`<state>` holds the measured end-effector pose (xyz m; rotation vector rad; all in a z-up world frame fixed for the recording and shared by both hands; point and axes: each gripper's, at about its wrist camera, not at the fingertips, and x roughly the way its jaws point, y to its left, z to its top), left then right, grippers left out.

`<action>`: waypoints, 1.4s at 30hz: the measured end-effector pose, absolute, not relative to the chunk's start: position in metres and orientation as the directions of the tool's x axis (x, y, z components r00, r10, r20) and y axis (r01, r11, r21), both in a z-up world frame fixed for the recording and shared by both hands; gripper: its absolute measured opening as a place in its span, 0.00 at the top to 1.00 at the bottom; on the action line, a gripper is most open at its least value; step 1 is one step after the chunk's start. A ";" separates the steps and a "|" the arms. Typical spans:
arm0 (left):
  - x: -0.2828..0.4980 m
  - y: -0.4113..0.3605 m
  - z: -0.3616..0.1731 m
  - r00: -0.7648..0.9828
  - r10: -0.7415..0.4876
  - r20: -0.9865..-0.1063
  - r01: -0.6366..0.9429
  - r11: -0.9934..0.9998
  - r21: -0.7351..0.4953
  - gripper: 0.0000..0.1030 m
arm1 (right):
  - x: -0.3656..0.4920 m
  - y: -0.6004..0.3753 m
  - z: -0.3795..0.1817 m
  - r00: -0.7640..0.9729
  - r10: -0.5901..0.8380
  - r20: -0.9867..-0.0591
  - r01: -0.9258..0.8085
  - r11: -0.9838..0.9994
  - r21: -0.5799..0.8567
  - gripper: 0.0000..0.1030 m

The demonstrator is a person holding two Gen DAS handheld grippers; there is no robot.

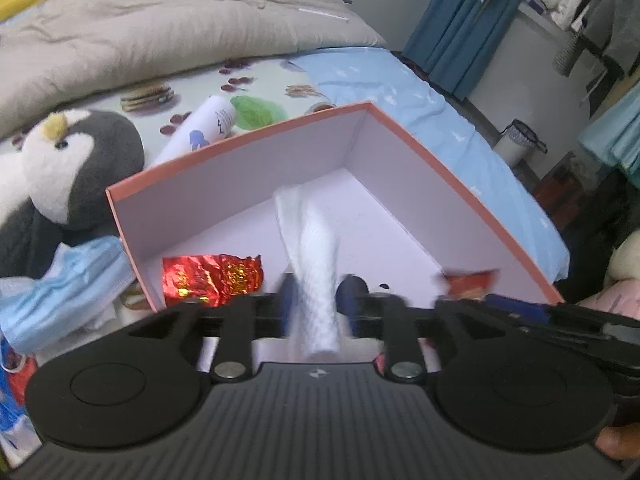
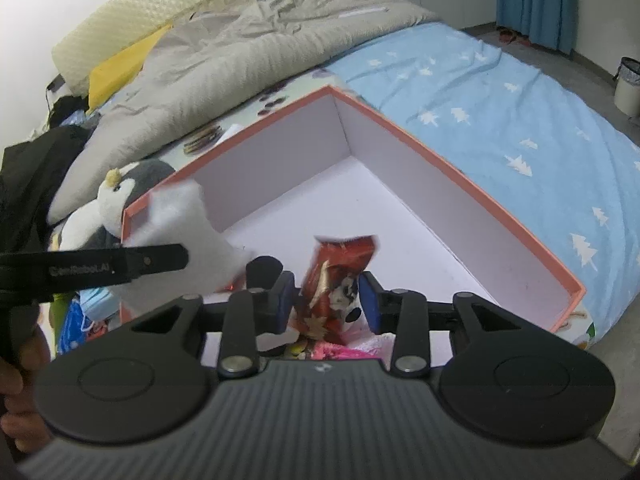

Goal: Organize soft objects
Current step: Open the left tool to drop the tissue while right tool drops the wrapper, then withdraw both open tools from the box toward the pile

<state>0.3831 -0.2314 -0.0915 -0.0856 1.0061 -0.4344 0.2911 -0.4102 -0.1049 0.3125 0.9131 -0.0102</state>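
A salmon-edged open box (image 1: 256,136) with a white inside sits on the bed; it also shows in the right wrist view (image 2: 460,172). My left gripper (image 1: 318,300) is shut on a white rolled cloth (image 1: 316,264) and holds it over the box's near side; the cloth (image 2: 188,220) and the left gripper's side show in the right wrist view. My right gripper (image 2: 326,300) is partly closed around a red snack packet (image 2: 340,276) over the box's near edge. A crumpled red foil packet (image 1: 212,278) lies inside the box.
A grey-and-white penguin plush (image 1: 68,168) lies left of the box, with a blue face mask (image 1: 64,292) before it. A white tube (image 1: 200,128) and a green item (image 1: 256,110) lie behind the box. A beige duvet (image 1: 160,32) covers the far bed. A bin (image 2: 628,88) stands on the floor.
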 end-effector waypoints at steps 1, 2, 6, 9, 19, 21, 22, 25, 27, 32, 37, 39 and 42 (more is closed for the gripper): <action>0.383 -0.230 -0.091 0.467 -0.390 -0.794 0.311 0.912 -0.266 0.49 | 0.292 -0.410 -0.104 0.617 0.134 -0.776 0.125 0.956 0.265 0.53; 0.382 -0.230 -0.090 0.476 -0.387 -0.790 0.316 0.913 -0.258 0.49 | 0.292 -0.410 -0.102 0.623 0.129 -0.772 0.121 0.959 0.257 0.45; 0.373 -0.228 -0.081 0.502 -0.363 -0.785 0.321 0.921 -0.221 0.49 | 0.287 -0.409 -0.096 0.640 0.125 -0.758 0.118 0.959 0.259 0.45; 0.361 -0.222 -0.072 0.516 -0.363 -0.776 0.322 0.922 -0.217 0.49 | 0.279 -0.405 -0.089 0.655 0.126 -0.745 0.109 0.960 0.258 0.46; 0.295 -0.191 -0.038 0.585 -0.377 -0.719 0.321 0.921 -0.222 0.49 | 0.230 -0.382 -0.055 0.721 0.133 -0.680 0.074 0.961 0.266 0.46; 0.279 -0.182 -0.031 0.593 -0.380 -0.710 0.324 0.920 -0.221 0.49 | 0.219 -0.375 -0.048 0.731 0.130 -0.669 0.067 0.963 0.260 0.46; 0.272 -0.178 -0.027 0.600 -0.380 -0.704 0.323 0.920 -0.221 0.49 | 0.213 -0.372 -0.045 0.737 0.129 -0.664 0.066 0.963 0.261 0.46; 0.249 -0.166 -0.016 0.619 -0.387 -0.683 0.324 0.918 -0.227 0.49 | 0.195 -0.361 -0.035 0.754 0.136 -0.642 0.055 0.962 0.268 0.46; 0.231 -0.158 -0.010 0.635 -0.383 -0.671 0.325 0.920 -0.217 0.49 | 0.183 -0.355 -0.031 0.763 0.132 -0.633 0.051 0.963 0.263 0.46; 0.192 -0.140 0.001 0.661 -0.390 -0.641 0.326 0.919 -0.222 0.49 | 0.151 -0.340 -0.023 0.784 0.130 -0.608 0.040 0.965 0.258 0.46; 0.157 -0.122 0.003 0.680 -0.386 -0.623 0.307 0.922 -0.236 0.49 | 0.125 -0.324 -0.021 0.793 0.149 -0.591 0.017 0.964 0.266 0.46; 0.145 -0.115 0.003 0.686 -0.384 -0.618 0.302 0.923 -0.239 0.49 | 0.116 -0.317 -0.023 0.791 0.159 -0.591 0.004 0.964 0.265 0.46; 0.128 -0.106 0.001 0.692 -0.378 -0.615 0.289 0.926 -0.244 0.49 | 0.106 -0.304 -0.027 0.783 0.171 -0.598 -0.020 0.968 0.251 0.46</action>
